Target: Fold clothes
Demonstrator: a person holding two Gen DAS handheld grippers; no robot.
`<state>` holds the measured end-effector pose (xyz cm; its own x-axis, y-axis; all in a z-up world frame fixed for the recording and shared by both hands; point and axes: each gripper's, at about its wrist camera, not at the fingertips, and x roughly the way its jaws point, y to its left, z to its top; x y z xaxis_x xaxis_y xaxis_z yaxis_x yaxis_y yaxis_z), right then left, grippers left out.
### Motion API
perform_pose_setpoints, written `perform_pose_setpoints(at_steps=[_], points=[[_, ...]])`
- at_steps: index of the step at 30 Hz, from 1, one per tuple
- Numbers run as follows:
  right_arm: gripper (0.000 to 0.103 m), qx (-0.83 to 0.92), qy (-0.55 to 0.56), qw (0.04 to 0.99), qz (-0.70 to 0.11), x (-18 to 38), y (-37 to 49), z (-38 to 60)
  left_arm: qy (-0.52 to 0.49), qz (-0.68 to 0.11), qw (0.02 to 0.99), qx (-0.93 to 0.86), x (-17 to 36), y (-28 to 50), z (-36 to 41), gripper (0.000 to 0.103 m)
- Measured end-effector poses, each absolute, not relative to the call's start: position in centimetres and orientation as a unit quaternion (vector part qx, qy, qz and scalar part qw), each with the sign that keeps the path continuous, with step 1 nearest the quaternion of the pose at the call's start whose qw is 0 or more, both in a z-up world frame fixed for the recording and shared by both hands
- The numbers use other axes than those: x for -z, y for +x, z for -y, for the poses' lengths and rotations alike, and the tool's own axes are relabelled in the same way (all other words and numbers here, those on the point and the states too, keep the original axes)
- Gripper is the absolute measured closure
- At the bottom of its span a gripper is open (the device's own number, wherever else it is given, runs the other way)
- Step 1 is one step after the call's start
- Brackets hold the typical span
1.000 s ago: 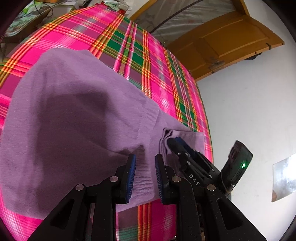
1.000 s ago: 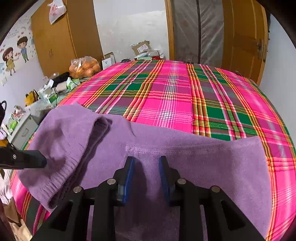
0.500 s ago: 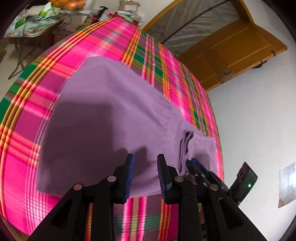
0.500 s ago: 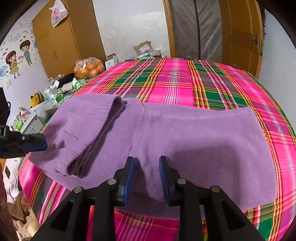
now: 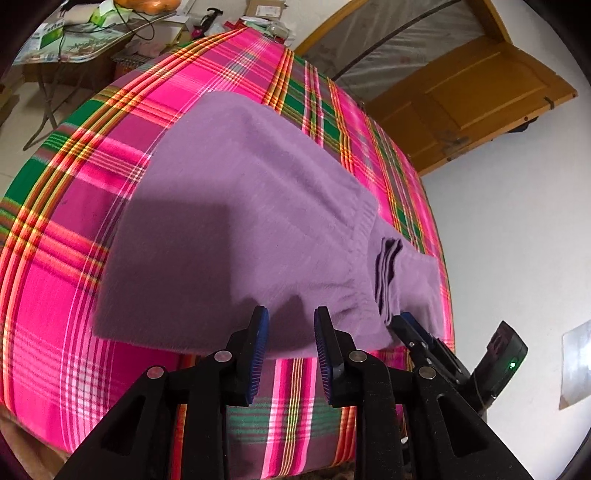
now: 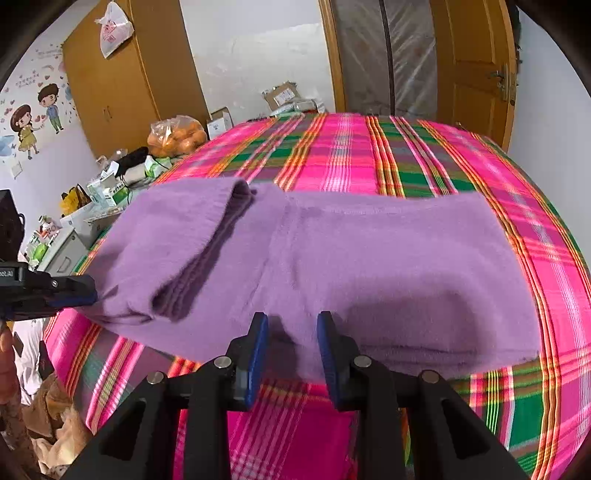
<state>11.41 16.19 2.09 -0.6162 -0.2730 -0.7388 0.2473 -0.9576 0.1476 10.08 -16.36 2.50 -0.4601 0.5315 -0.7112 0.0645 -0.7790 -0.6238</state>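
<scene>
A purple sweater (image 5: 240, 206) lies folded flat on the pink and green plaid bed cover (image 5: 55, 295), near its front edge. A folded sleeve with a ribbed cuff (image 6: 184, 236) rests on top of the sweater (image 6: 369, 251) at the left. My left gripper (image 5: 291, 317) hovers just in front of the sweater's near hem, open, with nothing between its blue pads. My right gripper (image 6: 291, 321) stands the same way at the near hem, open and empty. Each gripper also shows in the other view: the right gripper (image 5: 410, 328) beside the sweater's corner, the left gripper (image 6: 85, 291) at the sleeve's edge.
The plaid cover (image 6: 369, 155) stretches bare beyond the sweater. A cluttered side table (image 5: 92, 29) and a bag of oranges (image 6: 177, 134) stand off the bed's left side. A wooden wardrobe (image 6: 110, 92) and a wooden door (image 5: 480, 92) line the walls. A person's hand (image 6: 5, 343) shows at the left.
Both grippers have drawn back off the sweater toward the bed's near edge. The left jaws stand a little wider. The sweater has settled flat.
</scene>
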Motion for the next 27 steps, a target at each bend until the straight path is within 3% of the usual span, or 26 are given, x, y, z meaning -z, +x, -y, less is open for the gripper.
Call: perform_pose_setpoints(at_steps=[6, 14, 27], points=[[0.075, 0.897, 0.421, 0.137, 0.009, -2.5, 12.0, -16.0, -0.500, 0.298, 0.143, -0.801, -2.1, 11.0, 17.1, 0.077], [0.075, 0.907, 0.376, 0.189, -0.004, -5.1, 12.2, -12.6, -0.513, 0.295, 0.131, -0.795, -1.1, 12.1, 18.4, 0.077], [0.075, 0.865, 0.381, 0.317, -0.075, -3.4, 10.9, -0.8, -0.501, 0.311, 0.104, -0.801, -0.8, 14.5, 22.4, 0.076]])
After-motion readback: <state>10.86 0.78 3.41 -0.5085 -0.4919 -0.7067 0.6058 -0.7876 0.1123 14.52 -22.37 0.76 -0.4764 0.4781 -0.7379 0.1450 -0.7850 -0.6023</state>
